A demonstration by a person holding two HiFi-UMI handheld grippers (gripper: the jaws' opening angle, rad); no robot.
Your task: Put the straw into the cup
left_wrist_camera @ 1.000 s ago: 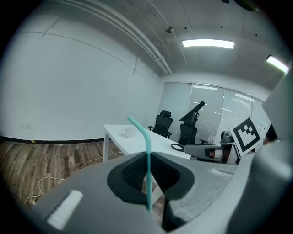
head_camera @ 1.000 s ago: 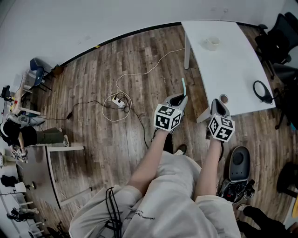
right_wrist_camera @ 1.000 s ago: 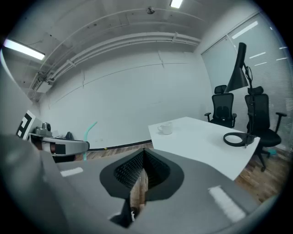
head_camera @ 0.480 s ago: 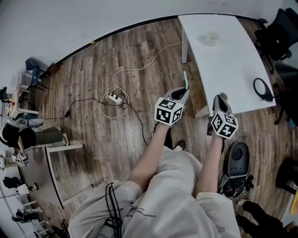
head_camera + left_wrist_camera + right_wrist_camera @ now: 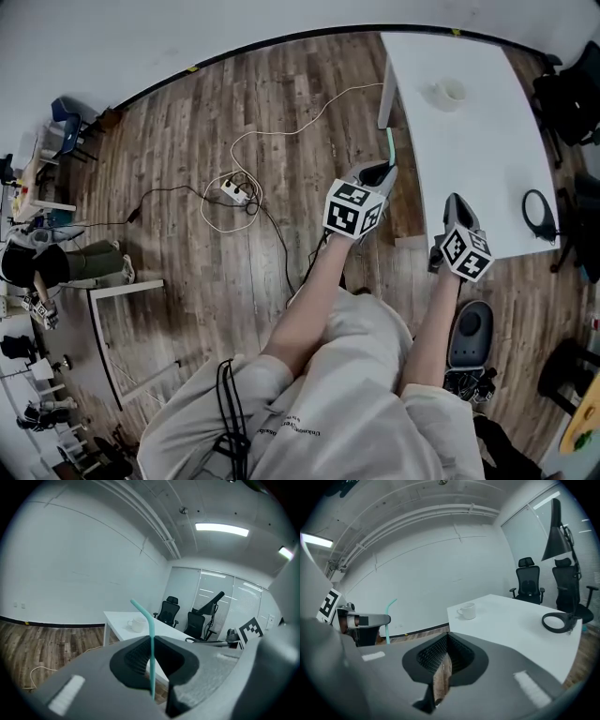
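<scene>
A teal bendy straw [image 5: 151, 644] stands upright between the jaws of my left gripper [image 5: 151, 656], which is shut on it. In the head view the straw [image 5: 390, 142] sticks up from the left gripper [image 5: 380, 171], just left of the white table's [image 5: 469, 150] near corner. The white cup [image 5: 450, 92] sits at the far end of the table, well beyond both grippers. My right gripper [image 5: 457, 202] hovers over the table's near edge, shut with nothing in it [image 5: 443, 667]. The cup [image 5: 466, 611] and the straw [image 5: 387, 620] also show in the right gripper view.
A black ring-shaped object [image 5: 536, 214] lies on the table's right side. Black office chairs [image 5: 529, 585] stand beyond the table. A white cable and power strip [image 5: 232, 190] lie on the wooden floor to the left. A black device [image 5: 466, 333] sits on the floor by my right leg.
Both grippers have moved up and to the right, closer to the table. The left gripper still holds the straw. The small round object by the right gripper's tip is no longer visible.
</scene>
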